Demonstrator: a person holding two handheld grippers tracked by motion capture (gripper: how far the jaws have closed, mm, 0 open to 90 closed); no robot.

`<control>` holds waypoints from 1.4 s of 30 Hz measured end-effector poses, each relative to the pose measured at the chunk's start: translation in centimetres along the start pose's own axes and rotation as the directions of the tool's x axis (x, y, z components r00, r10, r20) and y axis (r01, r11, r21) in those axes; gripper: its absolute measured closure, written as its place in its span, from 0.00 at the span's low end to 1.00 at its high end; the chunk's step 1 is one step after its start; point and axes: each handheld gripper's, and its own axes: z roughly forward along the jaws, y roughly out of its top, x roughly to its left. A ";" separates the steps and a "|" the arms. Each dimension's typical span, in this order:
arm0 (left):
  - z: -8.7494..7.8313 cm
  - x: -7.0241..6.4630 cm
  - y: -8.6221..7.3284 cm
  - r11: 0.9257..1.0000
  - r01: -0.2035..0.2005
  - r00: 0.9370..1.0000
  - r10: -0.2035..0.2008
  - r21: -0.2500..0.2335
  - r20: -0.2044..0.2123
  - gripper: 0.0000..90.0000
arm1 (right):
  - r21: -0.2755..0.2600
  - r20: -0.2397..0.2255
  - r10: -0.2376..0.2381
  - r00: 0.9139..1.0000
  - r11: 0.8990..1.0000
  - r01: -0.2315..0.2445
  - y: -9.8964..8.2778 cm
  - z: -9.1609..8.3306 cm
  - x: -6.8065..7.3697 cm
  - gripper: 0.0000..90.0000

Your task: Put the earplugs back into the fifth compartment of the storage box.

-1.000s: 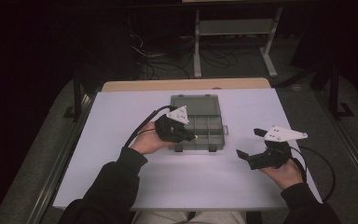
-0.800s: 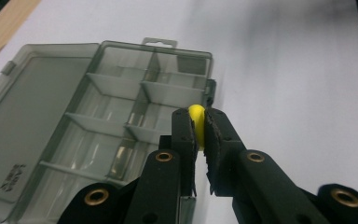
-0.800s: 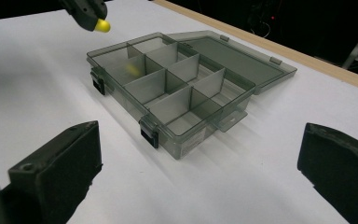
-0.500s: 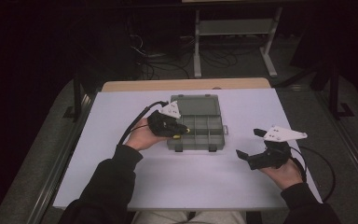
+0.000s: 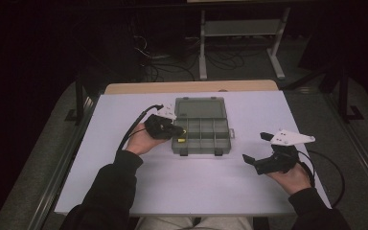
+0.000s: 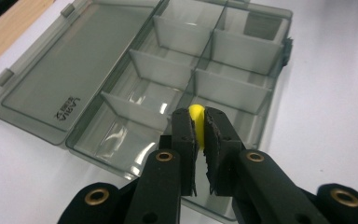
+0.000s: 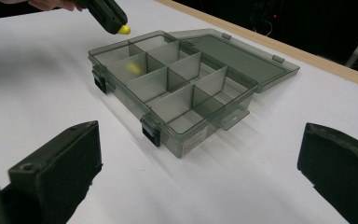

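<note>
Yellow piece [image 6: 195, 122] mostly hidden between the left gripper's [image 6: 196, 128] fingers [image 6: 184, 135]; shape unclear. Lid label [image 6: 68, 108] too blurred to read. Organizer box's [image 6: 168, 79] near corner hidden behind the fingers.

A smoky grey translucent compartment box [image 6: 168, 79] is sitting on a white table [image 5: 124, 182] edged with tan wood. Black jaws are pinching a bright yellow piece [image 6: 196, 122]. Dark sleeves [image 5: 106, 191] are showing at the frame's bottom.
</note>
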 end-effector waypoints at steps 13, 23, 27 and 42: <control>1.5 0.2 -1.0 0.999 0.031 1.000 -0.031 0.042 -0.006 0.91 | 0.001 -0.001 -0.001 1.000 1.000 0.001 0.0 0.0 0.0 0.00; 2.0 -0.1 -1.2 0.995 0.042 0.999 -0.042 0.088 0.006 0.76 | 0.005 -0.002 0.000 1.000 1.000 0.000 0.0 0.1 0.0 0.00; 1.4 0.0 -1.1 0.997 0.059 0.998 -0.059 0.055 0.003 0.67 | 0.009 -0.006 0.003 1.000 1.000 -0.003 0.0 0.1 0.1 0.00; -2.7 -0.5 -0.6 0.993 0.080 0.996 -0.077 -0.089 0.041 0.29 | 0.008 -0.009 0.001 1.000 1.000 -0.001 0.0 0.1 0.1 0.00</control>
